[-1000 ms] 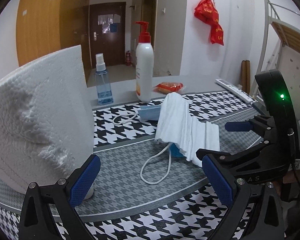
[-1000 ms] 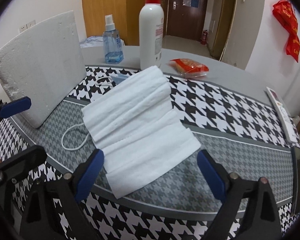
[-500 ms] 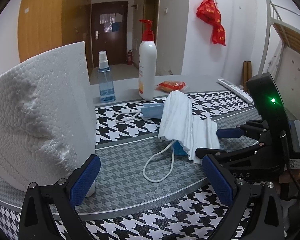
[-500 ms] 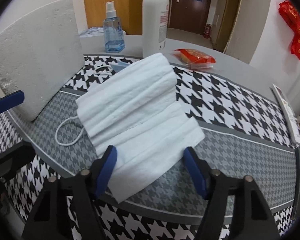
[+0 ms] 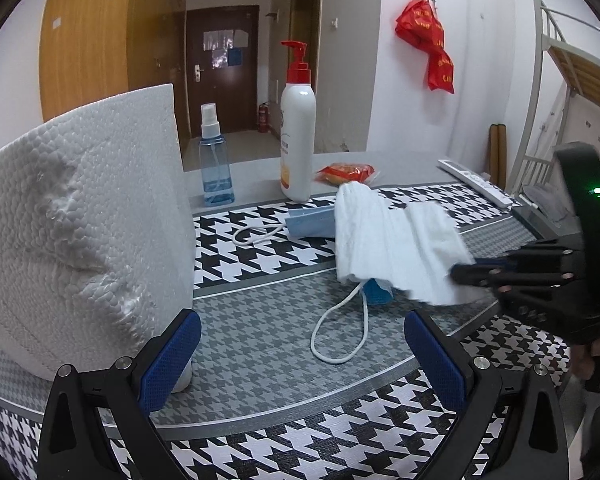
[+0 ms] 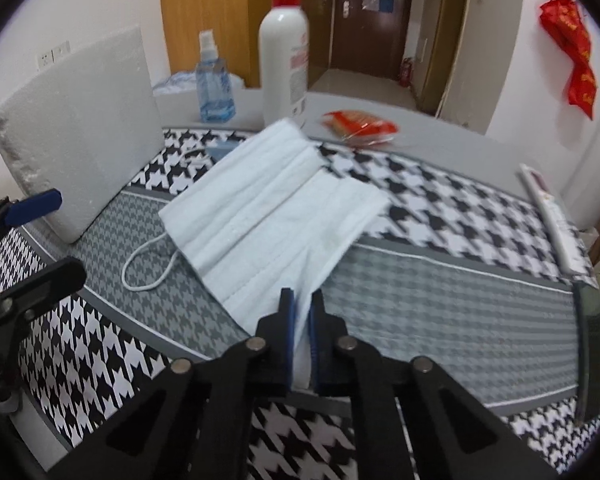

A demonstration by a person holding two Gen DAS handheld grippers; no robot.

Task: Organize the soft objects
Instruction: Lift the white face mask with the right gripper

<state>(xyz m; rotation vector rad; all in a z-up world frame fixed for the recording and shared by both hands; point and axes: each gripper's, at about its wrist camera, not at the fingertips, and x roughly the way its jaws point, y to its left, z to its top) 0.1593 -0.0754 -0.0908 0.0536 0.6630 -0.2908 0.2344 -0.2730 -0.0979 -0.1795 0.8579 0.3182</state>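
Now, through the left wrist camera, the left gripper [image 5: 300, 356] is hanging wide apart with nothing between its pads, near the foam block [image 5: 80, 232], while the white mask [image 5: 388, 248] is lying beyond it on the checked mat [image 5: 260, 344]. Through the right wrist camera, the right gripper [image 6: 300, 320] is pinching the mask's near edge [image 6: 276, 216], the foam block [image 6: 80, 128] standing to the mask's left.

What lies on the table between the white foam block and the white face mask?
In the left wrist view, only a white ear loop on the houndstooth cloth lies between white foam block and white face mask.
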